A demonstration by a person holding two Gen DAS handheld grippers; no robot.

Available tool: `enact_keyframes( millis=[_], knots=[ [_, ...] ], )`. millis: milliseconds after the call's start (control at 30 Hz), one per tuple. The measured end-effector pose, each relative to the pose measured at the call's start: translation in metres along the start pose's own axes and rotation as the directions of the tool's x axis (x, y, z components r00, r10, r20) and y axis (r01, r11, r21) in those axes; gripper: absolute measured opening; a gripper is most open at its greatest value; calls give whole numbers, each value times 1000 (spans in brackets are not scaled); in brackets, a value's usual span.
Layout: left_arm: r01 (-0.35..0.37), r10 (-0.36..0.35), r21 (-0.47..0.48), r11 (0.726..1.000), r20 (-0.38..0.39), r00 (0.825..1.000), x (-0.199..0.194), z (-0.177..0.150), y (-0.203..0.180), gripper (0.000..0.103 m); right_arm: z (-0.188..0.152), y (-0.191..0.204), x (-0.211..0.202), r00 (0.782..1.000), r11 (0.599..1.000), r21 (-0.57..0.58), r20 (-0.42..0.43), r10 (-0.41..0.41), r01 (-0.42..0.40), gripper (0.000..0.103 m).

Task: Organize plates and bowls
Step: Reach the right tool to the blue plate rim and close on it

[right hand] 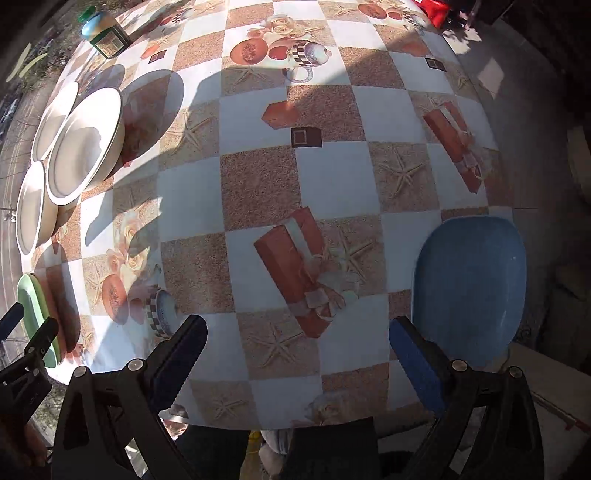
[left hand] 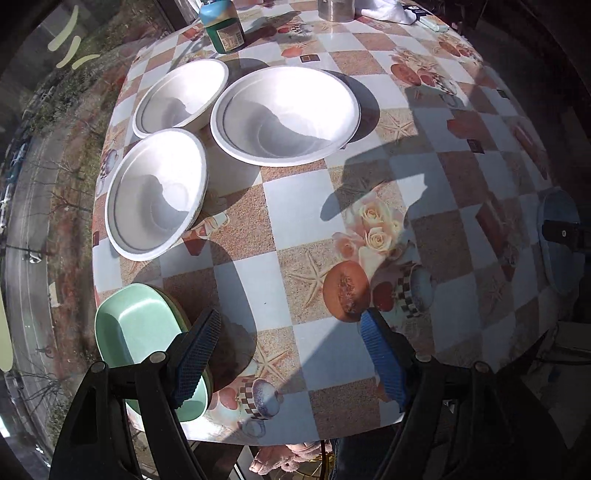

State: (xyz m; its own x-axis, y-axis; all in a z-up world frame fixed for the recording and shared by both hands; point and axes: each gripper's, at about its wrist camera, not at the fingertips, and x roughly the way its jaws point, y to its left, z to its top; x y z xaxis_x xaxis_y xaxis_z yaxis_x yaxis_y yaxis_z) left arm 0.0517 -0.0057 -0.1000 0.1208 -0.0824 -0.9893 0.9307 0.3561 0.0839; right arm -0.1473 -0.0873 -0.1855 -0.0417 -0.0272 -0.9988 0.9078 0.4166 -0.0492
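Observation:
Three white bowls stand apart at the table's left: a large one (left hand: 286, 114), one behind it (left hand: 181, 98) and a nearer one (left hand: 155, 199). A green plate (left hand: 136, 328) lies at the near left corner, on another plate. My left gripper (left hand: 291, 354) is open and empty, its left finger over the green plate's edge. A blue plate (right hand: 469, 288) lies at the table's right edge. My right gripper (right hand: 295, 362) is open and empty, its right finger beside the blue plate. The bowls (right hand: 85, 144) and green plate (right hand: 37, 317) also show in the right wrist view.
A green-lidded jar (left hand: 223, 26) stands at the back left, a metal can (left hand: 336, 9) and white cloth behind. The checkered tablecloth (left hand: 314, 229) covers the table. A window runs along the left edge. The right gripper (left hand: 565, 232) shows at the far right.

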Motion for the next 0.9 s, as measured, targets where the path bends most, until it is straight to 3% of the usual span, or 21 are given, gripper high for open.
enact_keyframes(
  millis=[100,267,467,567,733,900],
  knots=[
    [65,-65,-3,998,-30,997,2,4,-20,81,3,-49,2,997,993,94,21,-68,66,100],
    [87,-85,32,996,-58,995,7,12,-55,81,4,-121,14,993,970,219,27,-113,104,100],
    [76,-73,49,996,-75,995,8,13,-72,81,6,-175,41,996,978,188,-11,-87,88,100],
    [72,-69,30,997,-86,994,11,14,-73,81,6,-162,47,995,992,81,7,-101,100,100],
    [96,-97,-20,995,-90,991,13,28,-77,81,-5,-111,41,998,994,-84,4,68,-67,100],
    [149,-152,-40,988,-115,982,22,44,-112,81,-12,-110,44,996,994,-60,-18,90,-91,100]
  ],
)
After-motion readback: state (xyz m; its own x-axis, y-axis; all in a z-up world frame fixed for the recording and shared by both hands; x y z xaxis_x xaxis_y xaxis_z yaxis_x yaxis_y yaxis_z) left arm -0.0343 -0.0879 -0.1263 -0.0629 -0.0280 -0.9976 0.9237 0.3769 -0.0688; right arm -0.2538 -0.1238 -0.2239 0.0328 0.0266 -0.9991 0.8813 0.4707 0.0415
